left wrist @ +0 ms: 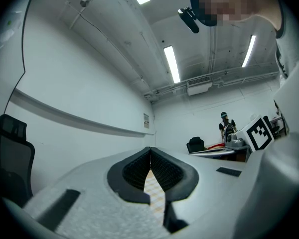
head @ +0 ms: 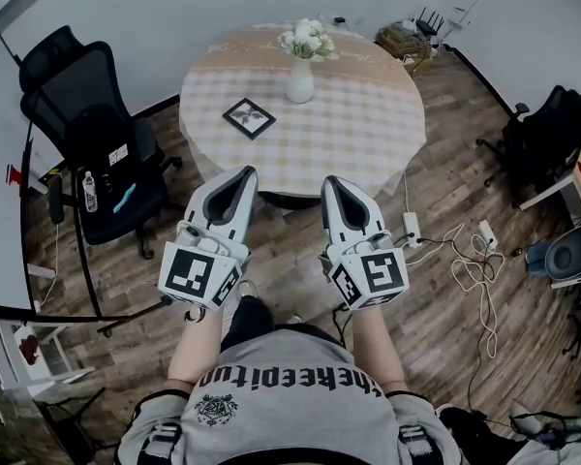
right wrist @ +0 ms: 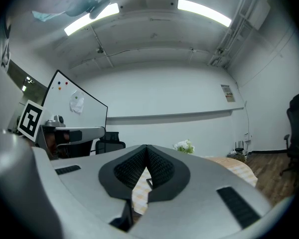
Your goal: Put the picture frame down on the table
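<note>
Head view: you are holding the left gripper (head: 240, 177) and the right gripper (head: 335, 186) side by side close to your body, both short of the round table (head: 368, 153) and touching nothing on it. The picture frame (head: 249, 118) is lying flat on the checked tablecloth, left of centre and just in front of the vase of white flowers (head: 301, 66), apart from it. Judged from this, the frame is already down and little or nothing is remaining to do. The count is one frame, one vase, one table and two grippers, with two black office chairs, one to the left (head: 87, 134) and one to the right (head: 552, 129). Left gripper view: the jaws are meeting at their tips and are gripping nothing. Only a strip of checked cloth (left wrist: 154, 193) is showing through the gap behind the tips. A second person (left wrist: 225, 126) is standing far across the room. Right gripper view: these jaws are likewise resting together at the tips and are empty. The flowers (right wrist: 184, 146) and the table edge (right wrist: 236, 166) are showing beyond them.
</note>
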{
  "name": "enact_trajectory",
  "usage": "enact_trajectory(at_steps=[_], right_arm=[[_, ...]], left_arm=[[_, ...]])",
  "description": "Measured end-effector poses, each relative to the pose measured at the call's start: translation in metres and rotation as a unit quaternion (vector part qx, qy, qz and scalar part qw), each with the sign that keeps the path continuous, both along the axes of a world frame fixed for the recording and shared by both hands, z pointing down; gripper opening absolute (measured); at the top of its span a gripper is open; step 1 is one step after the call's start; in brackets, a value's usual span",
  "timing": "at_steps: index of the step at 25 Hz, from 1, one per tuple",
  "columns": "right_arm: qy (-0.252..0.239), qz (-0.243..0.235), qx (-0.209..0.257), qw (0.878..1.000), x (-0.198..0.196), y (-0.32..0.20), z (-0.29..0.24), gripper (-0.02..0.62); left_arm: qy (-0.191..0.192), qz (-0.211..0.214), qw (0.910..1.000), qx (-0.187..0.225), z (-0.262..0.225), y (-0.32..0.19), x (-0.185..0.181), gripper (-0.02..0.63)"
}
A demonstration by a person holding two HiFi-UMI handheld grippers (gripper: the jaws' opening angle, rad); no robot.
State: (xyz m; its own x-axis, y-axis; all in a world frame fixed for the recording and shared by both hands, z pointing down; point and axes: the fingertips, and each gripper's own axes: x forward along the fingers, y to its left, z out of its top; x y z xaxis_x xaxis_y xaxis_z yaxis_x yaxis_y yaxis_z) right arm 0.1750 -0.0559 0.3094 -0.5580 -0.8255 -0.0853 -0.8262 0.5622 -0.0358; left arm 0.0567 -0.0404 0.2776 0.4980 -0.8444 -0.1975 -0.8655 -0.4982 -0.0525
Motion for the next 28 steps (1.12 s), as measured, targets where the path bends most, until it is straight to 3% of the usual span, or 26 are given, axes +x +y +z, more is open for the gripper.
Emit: enact_trajectory(at_steps=[28], right_arm=[[0.003, 0.0, 0.009, 1.0, 0.014, 0.011, 0.0, 0.006]], left_arm=[[-0.008, -0.004, 1.0, 0.004, 0.001, 0.011, 0.014, 0.015]])
